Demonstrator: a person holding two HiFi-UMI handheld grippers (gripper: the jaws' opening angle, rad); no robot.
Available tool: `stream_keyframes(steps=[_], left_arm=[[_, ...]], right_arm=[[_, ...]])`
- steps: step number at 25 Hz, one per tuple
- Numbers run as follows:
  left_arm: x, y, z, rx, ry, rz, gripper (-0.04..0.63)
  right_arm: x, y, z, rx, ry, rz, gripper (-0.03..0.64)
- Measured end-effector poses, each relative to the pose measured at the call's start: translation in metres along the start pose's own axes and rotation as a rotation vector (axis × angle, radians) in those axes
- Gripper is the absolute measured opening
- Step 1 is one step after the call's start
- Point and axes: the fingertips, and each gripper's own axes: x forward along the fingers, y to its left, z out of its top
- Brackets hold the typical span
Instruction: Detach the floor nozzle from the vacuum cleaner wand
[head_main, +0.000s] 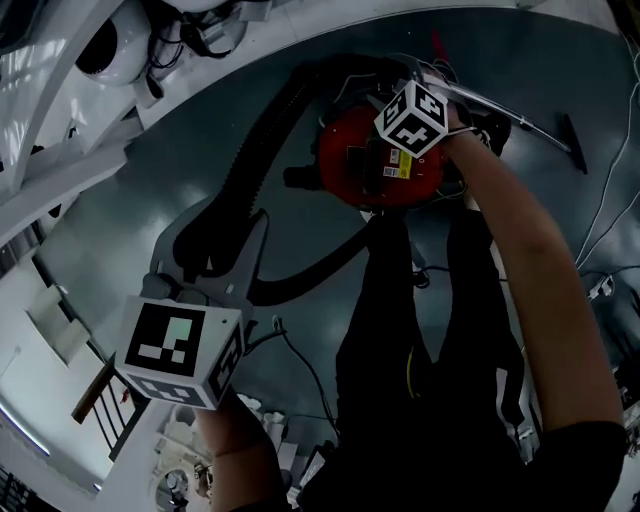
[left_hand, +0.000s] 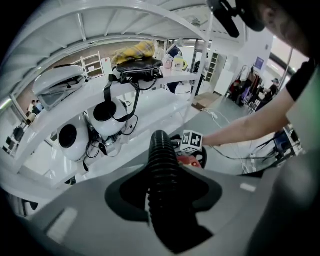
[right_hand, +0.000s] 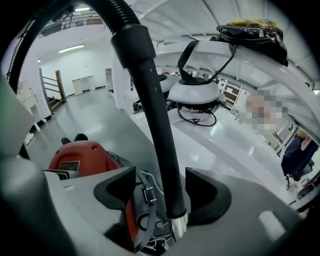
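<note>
Left gripper (left_hand: 165, 196): clamped on ribbed hose (left_hand: 160, 150).
Right gripper (right_hand: 161, 192): jaws wide, black tube (right_hand: 152, 115) between them, ungripped.
Wand (head_main: 520, 118): length shown in head view alone, past red canister (head_main: 385, 165); dark tip piece (head_main: 572, 143) too small to identify.
Right forearm (head_main: 530, 260): outstretched to canister.

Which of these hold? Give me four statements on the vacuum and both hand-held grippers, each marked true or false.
1. The left hand-held gripper clamps the ribbed black hose. True.
2. The vacuum body is blue. False: it is red.
3. The right hand-held gripper has its jaws apart, a smooth black tube between them. True.
4. The vacuum body stands on a white table. False: it sits on the grey floor.
</note>
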Motion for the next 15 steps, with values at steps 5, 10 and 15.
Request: stream_keyframes(steps=[5, 10, 15], left_arm=[[-0.019, 0.007, -0.017, -0.019, 0.004, -0.003, 0.179], [-0.032, 0.016, -0.034, -0.034, 0.026, -0.021, 0.179], [-0.04, 0.035, -0.044, -0.078, 0.008, -0.024, 0.179]], right_arm=[[0.013, -0.002, -0.025, -0.061, 0.082, -0.005, 0.311], [0.025, 0.003, -0.051, -0.08, 0.155, 0.028, 0.301], [0.043, 0.009, -0.054, -0.163, 0.197, 0.019, 0.22]])
